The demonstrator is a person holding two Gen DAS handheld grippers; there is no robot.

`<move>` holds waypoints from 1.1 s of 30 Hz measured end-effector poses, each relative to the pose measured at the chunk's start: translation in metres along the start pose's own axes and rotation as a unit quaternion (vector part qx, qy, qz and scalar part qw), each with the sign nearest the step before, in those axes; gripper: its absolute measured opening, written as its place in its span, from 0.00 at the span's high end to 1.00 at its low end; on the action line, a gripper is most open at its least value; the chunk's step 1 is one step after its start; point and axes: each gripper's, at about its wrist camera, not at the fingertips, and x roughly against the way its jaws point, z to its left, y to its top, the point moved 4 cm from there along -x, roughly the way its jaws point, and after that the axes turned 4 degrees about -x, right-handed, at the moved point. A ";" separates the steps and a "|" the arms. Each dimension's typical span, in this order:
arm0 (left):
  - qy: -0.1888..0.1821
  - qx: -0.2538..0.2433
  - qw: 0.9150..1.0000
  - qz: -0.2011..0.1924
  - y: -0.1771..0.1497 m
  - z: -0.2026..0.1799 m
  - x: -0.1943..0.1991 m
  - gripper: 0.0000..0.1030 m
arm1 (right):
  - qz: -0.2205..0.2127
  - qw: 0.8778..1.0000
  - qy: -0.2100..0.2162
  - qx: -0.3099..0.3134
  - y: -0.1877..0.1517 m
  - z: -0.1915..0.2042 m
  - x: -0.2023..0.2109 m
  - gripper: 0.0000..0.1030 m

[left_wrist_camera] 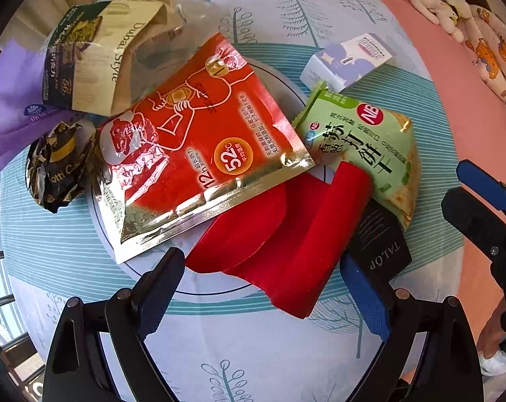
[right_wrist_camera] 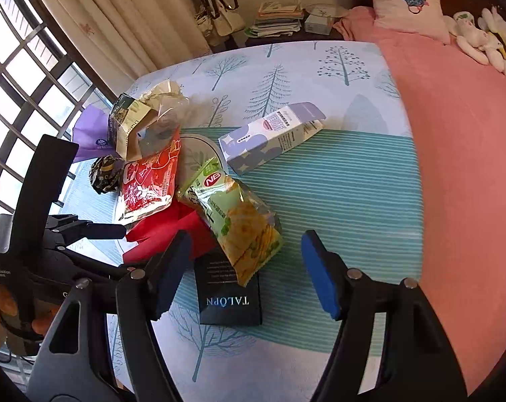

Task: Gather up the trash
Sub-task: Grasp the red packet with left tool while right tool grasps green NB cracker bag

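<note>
Trash lies in a pile on a tree-print cloth (left_wrist_camera: 246, 351). A red foil pouch (left_wrist_camera: 199, 154) overlaps a folded red paper (left_wrist_camera: 286, 248), a green cracker packet (left_wrist_camera: 370, 144) and a black TALOPN box (left_wrist_camera: 380, 244). My left gripper (left_wrist_camera: 263, 284) is open, its fingers either side of the red paper's near edge. My right gripper (right_wrist_camera: 246, 268) is open above the black box (right_wrist_camera: 231, 298) and the green packet (right_wrist_camera: 242, 224). A purple-white carton (right_wrist_camera: 269, 137) lies behind. The left gripper also shows in the right wrist view (right_wrist_camera: 95, 231).
A cream Dubai Style bag (left_wrist_camera: 112, 57), a purple wrapper (left_wrist_camera: 11, 107) and a crumpled dark foil wrapper (left_wrist_camera: 58, 164) lie at the pile's left. A pink bedspread (right_wrist_camera: 453, 167) with soft toys (right_wrist_camera: 484, 40) is on the right. A barred window (right_wrist_camera: 25, 83) is on the left.
</note>
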 end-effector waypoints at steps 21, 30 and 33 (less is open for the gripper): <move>0.017 0.003 1.000 -0.019 0.034 -0.011 -0.005 0.57 | 0.062 0.997 0.032 0.017 0.011 0.002 -0.072 0.81; 0.021 -0.003 0.998 -0.055 0.004 -0.031 0.033 0.81 | 0.034 0.999 0.037 -0.004 -0.001 0.002 -0.031 0.88; 0.013 -0.009 0.997 -0.070 -0.013 -0.036 0.051 0.81 | 0.024 0.999 0.037 -0.010 -0.009 0.005 -0.013 0.88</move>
